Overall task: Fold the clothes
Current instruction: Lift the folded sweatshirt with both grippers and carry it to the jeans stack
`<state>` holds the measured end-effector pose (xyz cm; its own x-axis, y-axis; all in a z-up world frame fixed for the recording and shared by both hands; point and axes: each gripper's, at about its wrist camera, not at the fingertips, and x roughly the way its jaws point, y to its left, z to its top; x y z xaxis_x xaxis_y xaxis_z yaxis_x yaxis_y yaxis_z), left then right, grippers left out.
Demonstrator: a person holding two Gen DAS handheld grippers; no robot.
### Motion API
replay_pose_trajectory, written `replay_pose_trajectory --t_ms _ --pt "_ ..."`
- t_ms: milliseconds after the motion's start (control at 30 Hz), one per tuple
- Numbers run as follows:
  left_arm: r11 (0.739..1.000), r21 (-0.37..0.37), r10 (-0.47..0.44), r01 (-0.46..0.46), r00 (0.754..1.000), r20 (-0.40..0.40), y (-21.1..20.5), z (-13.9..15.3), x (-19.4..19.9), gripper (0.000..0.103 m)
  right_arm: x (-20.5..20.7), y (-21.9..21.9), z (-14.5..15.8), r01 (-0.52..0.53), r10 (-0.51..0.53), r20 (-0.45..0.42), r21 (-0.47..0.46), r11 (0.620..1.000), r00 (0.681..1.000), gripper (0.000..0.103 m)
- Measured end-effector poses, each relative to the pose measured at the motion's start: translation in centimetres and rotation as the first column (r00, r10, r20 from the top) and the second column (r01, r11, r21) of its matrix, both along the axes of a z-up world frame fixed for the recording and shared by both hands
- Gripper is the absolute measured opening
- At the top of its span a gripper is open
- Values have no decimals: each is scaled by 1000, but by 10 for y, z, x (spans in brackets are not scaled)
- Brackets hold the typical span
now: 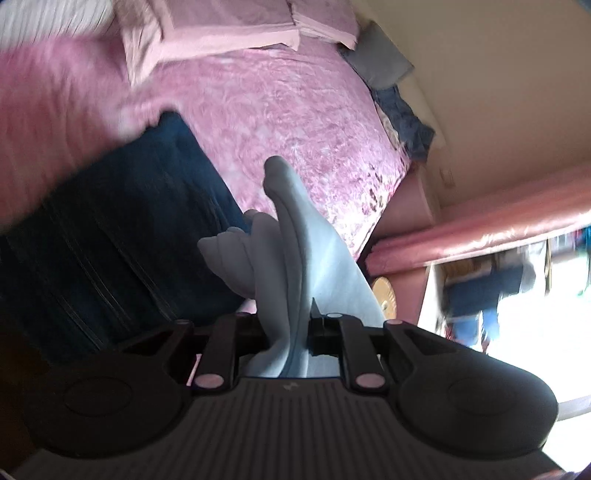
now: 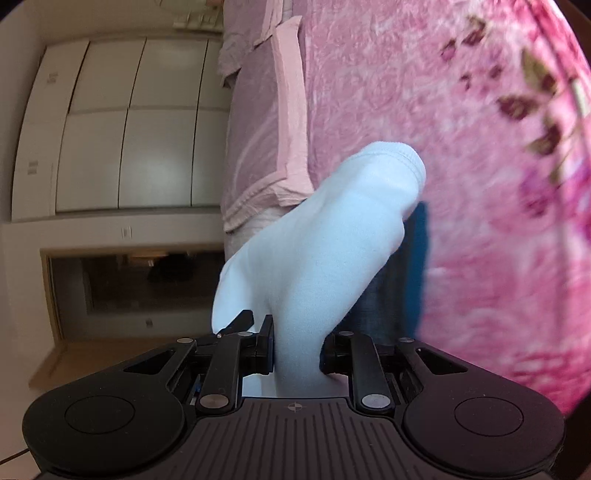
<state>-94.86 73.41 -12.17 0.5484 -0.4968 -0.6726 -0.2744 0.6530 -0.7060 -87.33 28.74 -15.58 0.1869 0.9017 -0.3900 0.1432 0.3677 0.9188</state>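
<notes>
A light blue garment is pinched between the jaws of my left gripper and hangs in bunched folds above the pink bed. The same light blue cloth is clamped in my right gripper, with a hemmed edge sticking out forward. Both grippers are shut on this garment and hold it up off the bed. A dark blue folded garment lies on the bed to the left of my left gripper, and a strip of it shows behind the cloth in the right wrist view.
Pink pillows and a grey-blue cushion lie at the head of the bed. A dark blue cloth lies at the bed's far edge. White wardrobe doors and a dark opening stand beyond the bed.
</notes>
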Motion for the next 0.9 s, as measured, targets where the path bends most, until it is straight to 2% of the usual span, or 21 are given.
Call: replay_pose_trajectory --t_ms 167,367,433,500,533,600,633,667,733,767,800,833,900 --pt "997 6 -76 76 997 -10 67 10 38 13 -3 68 9 77 -77 27 -6 997 997 19" --pt "987 18 -160 159 987 23 94 10 79 13 0 121 18 141 -137 104 -36 989 985 19" --pt "984 32 -178 177 984 24 96 -11 90 15 -3 132 15 163 -153 163 -53 985 975 20" --pt "979 57 -194 194 981 6 100 -40 101 24 -5 141 -3 186 -167 212 -78 979 963 20" --pt "982 62 -178 180 983 -49 103 -66 105 26 -4 146 -25 202 -183 181 -94 975 966 21" --pt "984 69 -152 163 978 -143 107 -108 110 29 -2 155 -70 216 -215 23 -178 960 976 29" --pt "985 70 -144 158 973 -179 109 -123 111 32 -4 158 -86 221 -233 -34 -209 953 972 30" --pt "986 63 -139 151 976 -167 111 -123 108 38 -8 157 -94 248 -260 -39 -195 949 965 31" --pt "989 49 -129 137 982 -141 114 -122 102 39 -16 154 -89 276 -278 10 -158 948 961 34" --pt "991 42 -125 131 984 -129 116 -122 99 39 -18 153 -84 265 -263 32 -170 949 964 42" --pt "989 50 -132 139 983 -129 117 -120 96 40 -21 153 -79 254 -248 53 -183 950 967 54" --pt "988 54 -137 145 982 -127 119 -116 93 41 -24 152 -74 244 -234 73 -194 950 970 59" --pt "985 63 -149 157 982 -116 124 -110 84 47 -35 149 -68 228 -211 99 -204 952 972 61"
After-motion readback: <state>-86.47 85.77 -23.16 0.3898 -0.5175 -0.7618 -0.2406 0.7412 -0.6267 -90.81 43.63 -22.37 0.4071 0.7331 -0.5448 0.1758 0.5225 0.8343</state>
